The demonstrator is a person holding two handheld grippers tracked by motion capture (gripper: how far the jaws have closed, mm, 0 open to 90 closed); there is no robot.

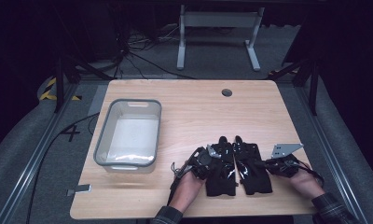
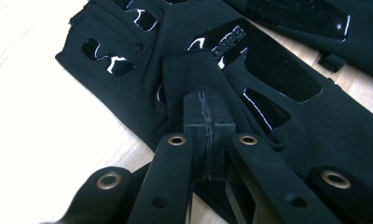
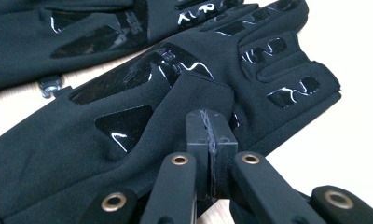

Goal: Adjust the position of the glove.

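Observation:
Two black gloves with glossy grip patches lie palm-up side by side near the table's front edge, the left glove (image 1: 222, 179) (image 2: 278, 79) and the right glove (image 1: 253, 179) (image 3: 82, 140). My left gripper (image 1: 216, 153) (image 2: 207, 109) comes in from the left glove's outer side. Its jaws are shut, and the glove's thumb flap (image 2: 194, 70) runs up into the tips. My right gripper (image 1: 265, 163) (image 3: 210, 126) mirrors it on the right glove, shut with that glove's thumb (image 3: 198, 93) gathered at its tips. Both gloves still rest on the wood.
A grey plastic bin (image 1: 100, 140) stands on the left part of the table. A round cable hole (image 1: 227, 92) sits near the far edge. A small grey strip (image 1: 82, 189) lies at the front left corner. Bare wood spreads behind the gloves.

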